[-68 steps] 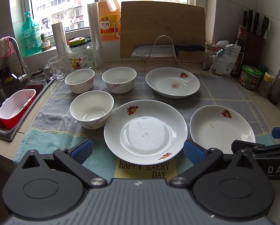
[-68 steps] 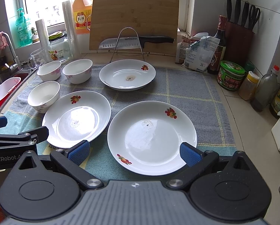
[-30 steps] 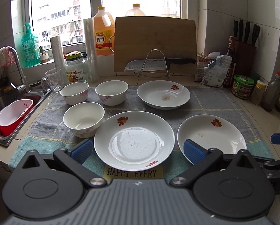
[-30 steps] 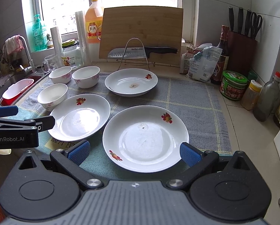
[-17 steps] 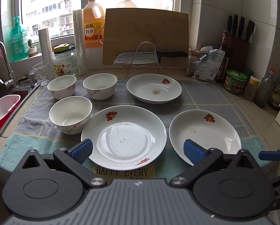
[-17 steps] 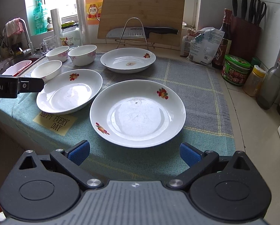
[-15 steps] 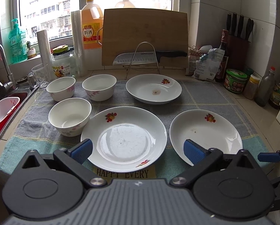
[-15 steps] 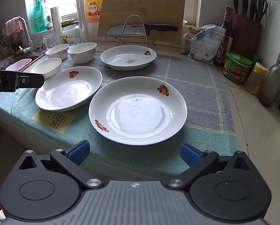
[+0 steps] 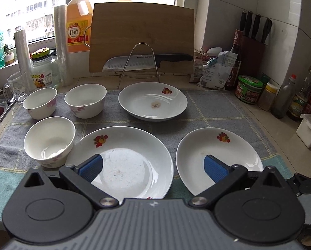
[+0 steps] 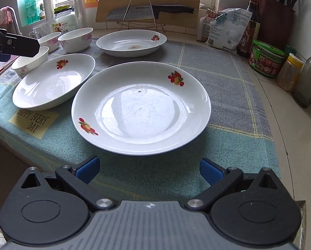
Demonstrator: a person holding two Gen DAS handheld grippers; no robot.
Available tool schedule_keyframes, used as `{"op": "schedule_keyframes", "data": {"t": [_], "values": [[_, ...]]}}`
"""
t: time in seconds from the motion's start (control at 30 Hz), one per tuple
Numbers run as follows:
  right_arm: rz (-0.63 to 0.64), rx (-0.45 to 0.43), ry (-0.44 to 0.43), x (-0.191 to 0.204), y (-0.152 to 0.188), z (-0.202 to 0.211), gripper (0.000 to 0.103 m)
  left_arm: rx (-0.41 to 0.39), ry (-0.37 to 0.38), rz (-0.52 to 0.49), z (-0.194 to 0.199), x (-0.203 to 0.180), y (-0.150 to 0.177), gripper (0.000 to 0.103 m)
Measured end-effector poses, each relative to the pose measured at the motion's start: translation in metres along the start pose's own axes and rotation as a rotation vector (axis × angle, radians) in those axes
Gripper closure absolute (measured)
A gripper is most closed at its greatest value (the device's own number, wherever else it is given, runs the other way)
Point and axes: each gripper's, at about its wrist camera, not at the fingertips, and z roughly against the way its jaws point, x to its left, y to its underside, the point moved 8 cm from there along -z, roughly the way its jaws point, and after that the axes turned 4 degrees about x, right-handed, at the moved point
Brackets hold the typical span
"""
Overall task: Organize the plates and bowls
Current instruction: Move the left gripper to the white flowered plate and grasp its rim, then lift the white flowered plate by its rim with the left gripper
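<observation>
Since a moment ago we have brought both grippers lower and closer to the front edge of the towel (image 10: 228,79), and nothing on it has shifted: three plates and three bowls sit where they were, so we judge the sorting has not yet begun and this is only the approach.

The right gripper (image 10: 149,169) now hangs low and level just short of the near right plate (image 10: 141,108), its blue fingers (image 10: 86,169) spread wide and empty, lined up with that plate's front rim. The left gripper (image 9: 153,167) sits higher, over the near middle plate (image 9: 122,162), likewise wide open and holding nothing; whether its pads touch the plate we cannot tell from this angle.

The far plate (image 9: 153,102) lies at the back by the knife stand (image 9: 138,62). The bowls cluster at left: near bowl (image 9: 49,141), back-left bowl (image 9: 40,103), back-middle bowl (image 9: 85,100), all apart, none stacked.
</observation>
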Motion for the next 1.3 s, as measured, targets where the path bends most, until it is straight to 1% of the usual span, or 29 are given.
{"op": "schedule_keyframes", "data": {"t": [0.1, 0.23, 0.33, 0.4, 0.57, 0.73, 0.9, 1.1, 1.2, 1.27, 1.3], "values": [[0.027, 0.000, 0.019, 0.002, 0.000, -0.008, 0.000, 0.012, 0.021, -0.023, -0.008, -0.003, -0.005, 0.001], [-0.006, -0.012, -0.005, -0.001, -0.002, -0.014, 0.000, 0.034, 0.049, -0.052, -0.021, -0.005, -0.011, 0.001], [0.002, -0.033, -0.010, 0.000, -0.004, -0.015, 0.000, 0.056, 0.076, -0.076, -0.031, -0.009, -0.013, 0.001], [0.006, -0.056, -0.015, -0.001, -0.003, -0.015, 0.000, 0.067, 0.098, -0.108, -0.038, -0.015, -0.017, 0.001], [0.025, -0.161, -0.033, -0.002, 0.005, -0.011, 0.000, 0.106, 0.177, -0.181, -0.056, -0.031, -0.028, 0.001], [0.031, -0.179, -0.037, -0.002, 0.004, -0.011, 0.000, 0.139, 0.242, -0.263, -0.076, -0.052, -0.037, 0.001], [0.038, -0.203, -0.044, -0.002, 0.005, -0.010, 0.000, 0.200, 0.332, -0.354, -0.098, -0.075, -0.038, 0.001], [0.034, -0.210, -0.043, -0.001, 0.005, -0.010, 0.000, 0.287, 0.393, -0.428, -0.127, -0.091, -0.039, 0.001], [0.034, -0.210, -0.042, -0.001, 0.005, -0.010, 0.000, 0.332, 0.413, -0.461, -0.142, -0.096, -0.038, 0.003], [0.035, -0.205, -0.042, -0.002, 0.004, -0.011, 0.000, 0.361, 0.430, -0.477, -0.149, -0.099, -0.036, 0.006], [0.035, -0.203, -0.042, -0.002, 0.004, -0.011, 0.000, 0.379, 0.446, -0.489, -0.152, -0.102, -0.034, 0.009]]}}
